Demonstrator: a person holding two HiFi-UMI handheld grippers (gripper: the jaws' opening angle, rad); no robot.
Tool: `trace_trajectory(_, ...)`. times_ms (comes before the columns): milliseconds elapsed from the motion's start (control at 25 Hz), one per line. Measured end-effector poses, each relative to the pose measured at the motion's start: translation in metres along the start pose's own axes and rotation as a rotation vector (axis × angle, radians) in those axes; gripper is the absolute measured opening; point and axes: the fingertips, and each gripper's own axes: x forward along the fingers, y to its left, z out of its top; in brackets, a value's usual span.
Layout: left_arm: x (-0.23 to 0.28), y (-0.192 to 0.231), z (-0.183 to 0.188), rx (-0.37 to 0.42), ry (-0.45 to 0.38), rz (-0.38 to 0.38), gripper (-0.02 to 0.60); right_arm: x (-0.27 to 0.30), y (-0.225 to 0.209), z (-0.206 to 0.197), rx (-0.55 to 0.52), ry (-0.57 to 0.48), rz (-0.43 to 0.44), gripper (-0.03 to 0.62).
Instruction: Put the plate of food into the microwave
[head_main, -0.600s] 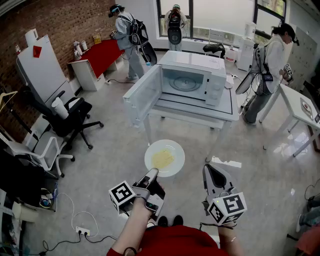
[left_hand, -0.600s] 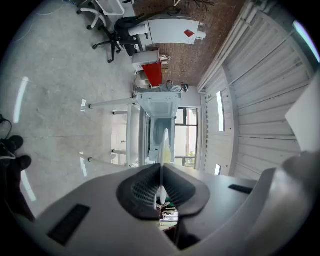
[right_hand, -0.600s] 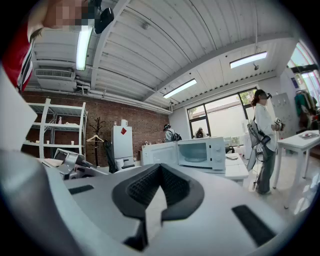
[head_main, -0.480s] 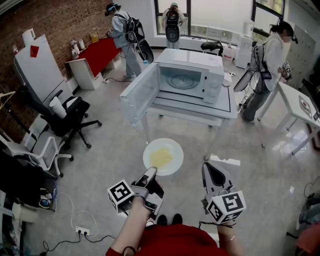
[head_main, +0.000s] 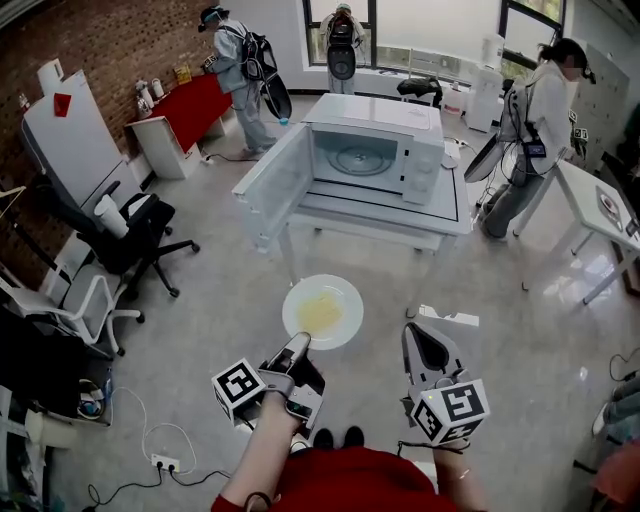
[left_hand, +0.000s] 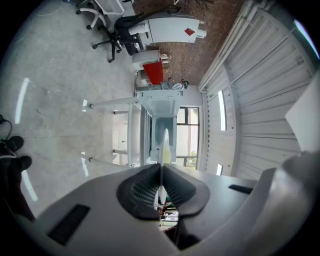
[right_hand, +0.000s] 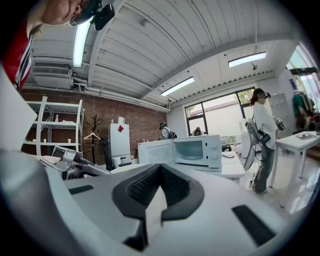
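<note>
The left hand-held gripper (head_main: 299, 345) pinches the near rim of a white plate (head_main: 347, 299) carrying yellow food (head_main: 320, 313), holding it level above the floor, on the near side of a white worktop (head_main: 385, 212). On that worktop stands a white microwave (head_main: 400, 150) with its door (head_main: 268, 188) swung open to the left. The right hand-held gripper (head_main: 411, 333), just right of the plate and apart from it, has its jaws pressed together on nothing.
</note>
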Motion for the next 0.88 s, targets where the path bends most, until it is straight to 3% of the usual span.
trace_trajectory(440,0.032,-0.003,-0.006,0.01,-0.011,0.01,0.021,-0.001,-0.033,-0.003,0.034,-0.006,0.009,0.015)
trace_trajectory(600,0.048,-0.01,-0.002,0.061,-0.021,0.021,0.021,0.001,-0.05,0.0,0.032,-0.004,0.005,0.015)
trace_trajectory(880,0.093,-0.029,0.006,0.081,-0.007,-0.008,0.021,0.024,-0.077,0.003,0.044,0.018,-0.03,0.015)
